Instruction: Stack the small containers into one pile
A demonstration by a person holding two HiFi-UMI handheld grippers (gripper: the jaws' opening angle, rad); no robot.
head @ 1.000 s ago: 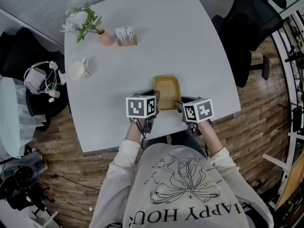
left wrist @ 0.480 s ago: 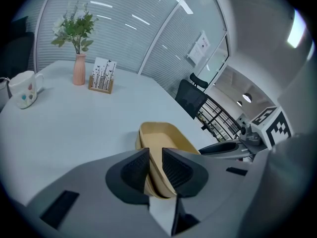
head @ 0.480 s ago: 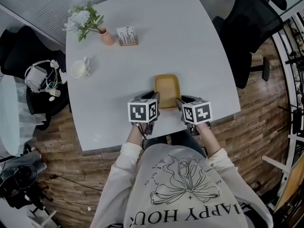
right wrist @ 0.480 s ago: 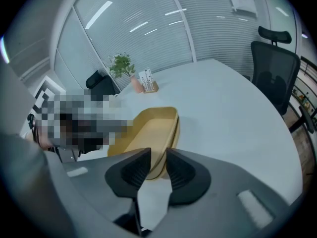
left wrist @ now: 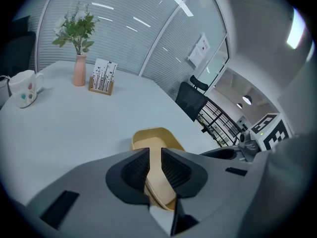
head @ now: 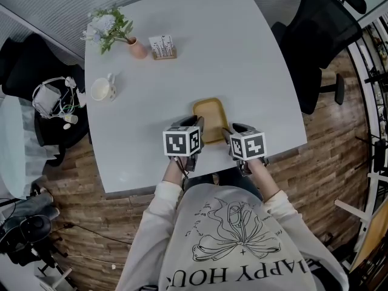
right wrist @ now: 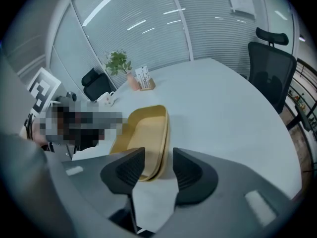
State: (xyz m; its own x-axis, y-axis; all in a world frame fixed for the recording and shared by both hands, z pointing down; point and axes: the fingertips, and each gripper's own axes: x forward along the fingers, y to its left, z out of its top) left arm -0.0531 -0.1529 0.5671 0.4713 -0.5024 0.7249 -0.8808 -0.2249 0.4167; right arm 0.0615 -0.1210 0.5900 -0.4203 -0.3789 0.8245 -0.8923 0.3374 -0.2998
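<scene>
White table (head: 254,53) bears the nested yellow containers (head: 210,117) near its front edge, long axis running away from the person: left gripper (left wrist: 154,165), jaws just tightened, clamps the left rim, while right gripper (right wrist: 158,170), jaws just opened wide, straddles the right rim without pressing.

— What is the table (head: 242,53) seen to be made of?
— A smooth, matt, pale grey top is shown. At the right of the frame the floor (head: 330,156) is laid in brown wood planks with a dull grain.
— And the containers (head: 210,119)?
— A smooth, matt, mustard plastic is suggested, without shine.
— The rest?
— At upper left the mug (head: 100,90) is seen as glazed white ceramic and the vase (head: 136,47) as matt pink. The sweatshirt (head: 230,247) at the bottom is soft printed cloth.
</scene>
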